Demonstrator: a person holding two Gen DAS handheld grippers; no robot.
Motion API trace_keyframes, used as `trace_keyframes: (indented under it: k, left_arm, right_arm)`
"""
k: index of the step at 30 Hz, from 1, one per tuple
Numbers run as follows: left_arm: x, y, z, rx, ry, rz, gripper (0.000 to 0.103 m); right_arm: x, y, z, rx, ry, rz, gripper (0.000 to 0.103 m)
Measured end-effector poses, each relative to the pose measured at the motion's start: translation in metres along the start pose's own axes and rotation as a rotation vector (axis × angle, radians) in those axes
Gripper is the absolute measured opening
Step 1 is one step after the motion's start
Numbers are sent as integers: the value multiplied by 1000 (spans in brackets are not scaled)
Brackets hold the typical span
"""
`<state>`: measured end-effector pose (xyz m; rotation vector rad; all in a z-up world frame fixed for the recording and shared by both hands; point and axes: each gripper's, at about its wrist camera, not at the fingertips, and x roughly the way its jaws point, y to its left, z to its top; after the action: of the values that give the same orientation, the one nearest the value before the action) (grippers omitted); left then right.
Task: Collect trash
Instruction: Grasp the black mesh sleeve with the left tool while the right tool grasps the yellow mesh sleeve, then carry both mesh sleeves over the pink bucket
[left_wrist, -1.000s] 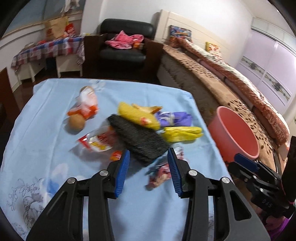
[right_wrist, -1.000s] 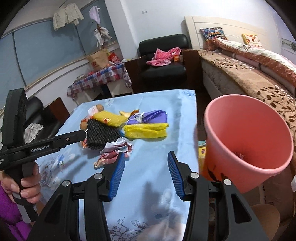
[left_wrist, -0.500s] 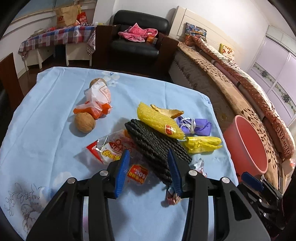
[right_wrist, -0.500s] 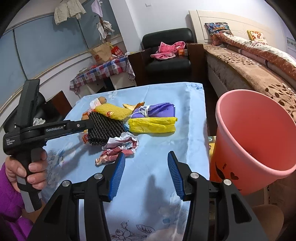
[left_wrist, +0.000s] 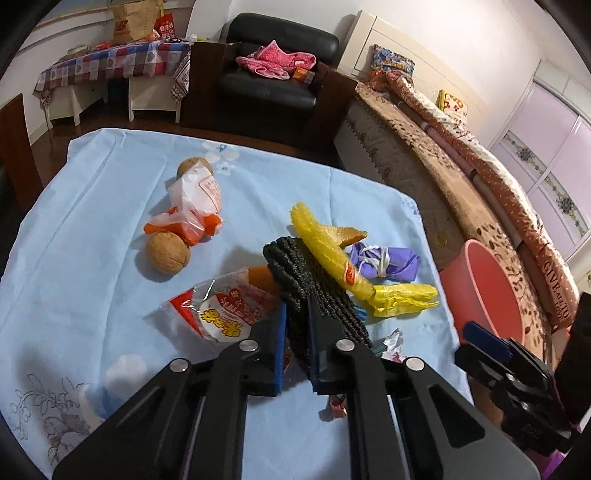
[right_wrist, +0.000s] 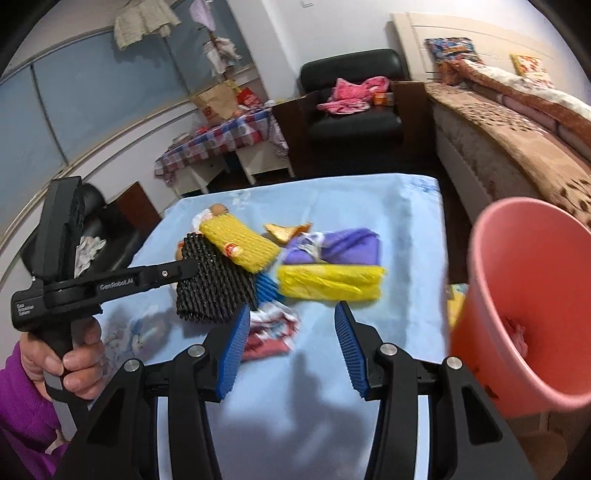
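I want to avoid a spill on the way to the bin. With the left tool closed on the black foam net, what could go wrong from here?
1. The left tool, whose jaws have just closed, pinches only the near edge of the black foam net sleeve; it may slip out.
2. The yellow foam net sleeve lies on top of it and could be dragged off the blue tablecloth.
3. The pink plastic bucket stands past the table edge, so a drop could land on the floor.

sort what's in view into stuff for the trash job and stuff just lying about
For the job: black foam net pinched in the left gripper, which just closed; yellow foam net; snack wrapper; pink bin; right gripper, open.

Lying about: black armchair; pink clothes; checked table.
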<state>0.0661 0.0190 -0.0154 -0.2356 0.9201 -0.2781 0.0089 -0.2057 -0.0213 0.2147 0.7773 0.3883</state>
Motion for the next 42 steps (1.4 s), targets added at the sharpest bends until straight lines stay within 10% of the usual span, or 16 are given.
trace_keyframes:
  k: [13, 22, 42]
  left_arm:
    - [3, 6, -1, 4, 28, -31, 10]
    - [4, 6, -2, 6, 36, -50, 10]
    - [-26, -41, 17, 76, -52, -93, 10]
  right_arm:
    - [74, 52, 40, -190, 99, 116, 46]
    - [105, 54, 42, -206, 155, 69, 17]
    - [-15, -18, 50, 66, -77, 62, 10]
